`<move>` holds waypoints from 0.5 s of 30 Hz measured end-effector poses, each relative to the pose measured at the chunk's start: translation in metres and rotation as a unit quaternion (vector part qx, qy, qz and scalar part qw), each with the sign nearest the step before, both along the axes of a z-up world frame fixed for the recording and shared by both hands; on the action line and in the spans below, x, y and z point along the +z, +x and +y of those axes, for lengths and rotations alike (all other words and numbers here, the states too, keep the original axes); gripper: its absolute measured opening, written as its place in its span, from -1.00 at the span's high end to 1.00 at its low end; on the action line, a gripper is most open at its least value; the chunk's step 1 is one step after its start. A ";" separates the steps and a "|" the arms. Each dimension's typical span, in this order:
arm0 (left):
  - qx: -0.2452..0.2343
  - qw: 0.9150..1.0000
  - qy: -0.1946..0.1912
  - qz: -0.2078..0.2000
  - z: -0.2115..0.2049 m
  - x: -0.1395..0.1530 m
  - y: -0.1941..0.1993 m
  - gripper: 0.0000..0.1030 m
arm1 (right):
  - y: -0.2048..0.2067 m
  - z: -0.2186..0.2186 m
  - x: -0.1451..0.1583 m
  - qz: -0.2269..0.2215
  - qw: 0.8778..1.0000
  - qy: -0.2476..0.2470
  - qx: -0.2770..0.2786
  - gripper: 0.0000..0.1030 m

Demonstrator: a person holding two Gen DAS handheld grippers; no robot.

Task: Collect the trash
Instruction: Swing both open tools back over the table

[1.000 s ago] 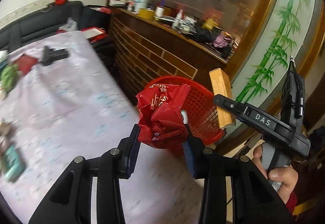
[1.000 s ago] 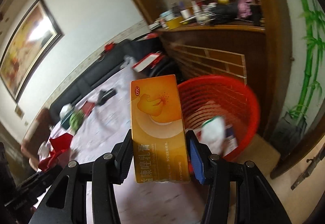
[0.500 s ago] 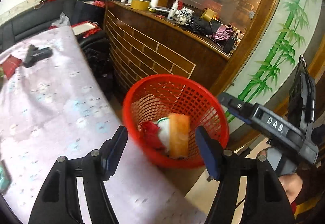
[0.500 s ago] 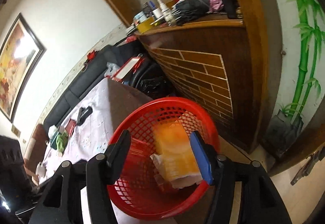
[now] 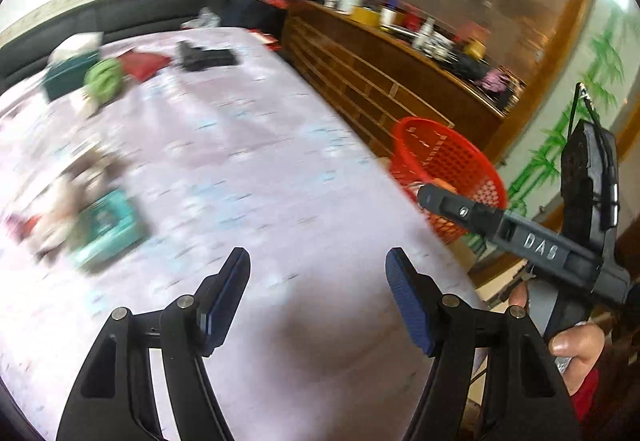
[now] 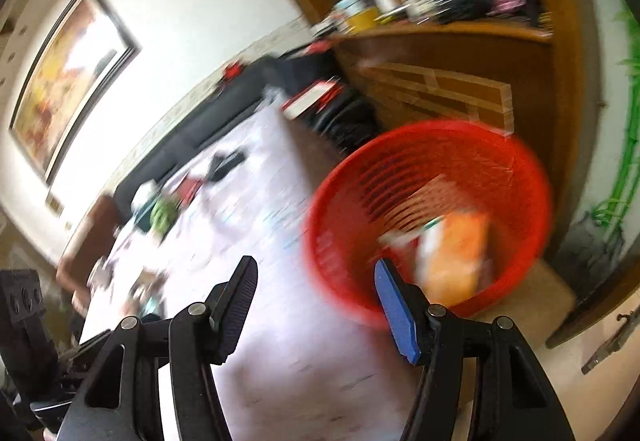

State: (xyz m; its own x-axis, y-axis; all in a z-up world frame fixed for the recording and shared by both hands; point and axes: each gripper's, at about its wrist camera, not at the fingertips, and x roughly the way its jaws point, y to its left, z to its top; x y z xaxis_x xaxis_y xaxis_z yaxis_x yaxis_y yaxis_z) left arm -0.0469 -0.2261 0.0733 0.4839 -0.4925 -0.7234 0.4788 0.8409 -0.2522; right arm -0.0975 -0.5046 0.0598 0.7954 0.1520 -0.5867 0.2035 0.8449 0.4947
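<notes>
Tabletop point(image 5: 260, 169): pale lilac cloth, small blue-and-white fleck pattern. Basket point(image 6: 516, 161): red plastic mesh. Box point(image 6: 460, 253) inside it: orange. Tool pads point(image 5: 408, 301): blue on black arms. Packet point(image 5: 108, 229): teal. Wall panel point(image 5: 600, 65): green bamboo print.

The left wrist view looks forward and down between its own tongs point(image 5: 318, 297) over the cloth-covered table point(image 5: 256, 177), with the red basket point(image 5: 448, 165) off its right edge. The right wrist view looks past its tongs point(image 6: 316, 305) from close by, down into that basket point(image 6: 436, 145). Both share the table, basket, dark sofa point(image 5: 120, 11) and wooden counter point(image 5: 400, 61).
</notes>
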 end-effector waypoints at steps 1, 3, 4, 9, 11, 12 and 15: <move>0.008 1.000 -0.001 0.000 0.012 0.000 -0.001 -0.34 | 0.005 0.015 -0.002 0.005 1.000 -0.001 0.017 -0.27; 0.031 1.000 -0.003 0.000 0.038 -0.001 -0.002 -0.34 | 0.015 0.044 -0.007 0.014 0.999 -0.005 0.047 -0.27; 0.045 0.999 -0.005 0.000 0.056 0.000 -0.002 -0.34 | 0.018 0.056 -0.009 0.017 0.998 -0.008 0.057 -0.27; 0.123 0.992 -0.016 -0.012 0.135 0.009 0.009 -0.34 | 0.034 0.120 -0.017 0.031 0.991 -0.024 0.124 -0.27; 0.167 0.986 -0.009 -0.011 0.168 0.012 0.021 -0.34 | 0.039 0.136 -0.018 0.034 0.989 -0.029 0.141 -0.27; 0.188 0.982 -0.002 -0.011 0.185 0.012 0.031 -0.34 | 0.040 0.145 -0.017 0.034 0.988 -0.032 0.148 -0.27; 0.243 0.970 0.008 -0.003 0.221 0.007 0.064 -0.31 | 0.039 0.161 -0.015 0.029 0.986 -0.041 0.160 -0.27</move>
State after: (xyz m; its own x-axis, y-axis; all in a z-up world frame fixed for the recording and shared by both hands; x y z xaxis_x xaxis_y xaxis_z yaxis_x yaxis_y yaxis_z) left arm 0.0171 -0.0046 0.0800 0.6597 -0.1937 -0.7261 0.0254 0.9714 -0.2360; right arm -0.0587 -0.3432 0.0449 0.6799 0.3393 -0.6501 -0.0542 0.9073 0.4170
